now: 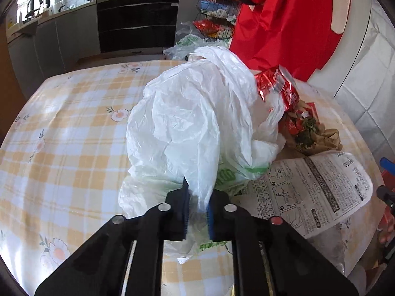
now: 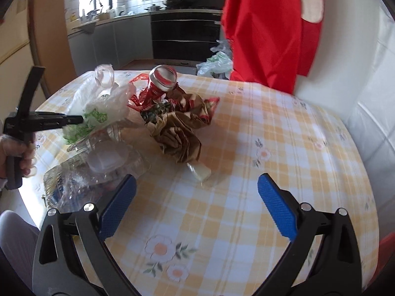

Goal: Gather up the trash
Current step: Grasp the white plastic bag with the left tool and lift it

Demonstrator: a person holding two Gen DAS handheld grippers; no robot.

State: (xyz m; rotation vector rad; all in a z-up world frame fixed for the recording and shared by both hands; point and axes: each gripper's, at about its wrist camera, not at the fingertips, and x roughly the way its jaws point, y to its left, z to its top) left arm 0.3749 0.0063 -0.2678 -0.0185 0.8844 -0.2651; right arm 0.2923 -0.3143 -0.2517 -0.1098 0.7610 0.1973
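My left gripper (image 1: 197, 204) is shut on a white plastic bag (image 1: 192, 116) with green print and holds it up above the checked tablecloth (image 1: 69, 128). In the right wrist view the same bag (image 2: 98, 113) hangs from the left gripper (image 2: 81, 119) at the left. Beside it lie a red can (image 2: 161, 80), crumpled brown paper (image 2: 179, 135), a red wrapper (image 1: 281, 88), a clear plastic container (image 2: 98, 170) and a small pale piece (image 2: 201, 172). My right gripper (image 2: 197, 192) is open and empty above the table, in front of the trash.
A printed paper sheet (image 1: 316, 192) lies right of the bag. A red garment (image 2: 266, 24) hangs behind the table next to a white padded surface (image 2: 358, 86). More plastic bags (image 2: 217, 64) lie on the floor before dark kitchen cabinets (image 2: 185, 37).
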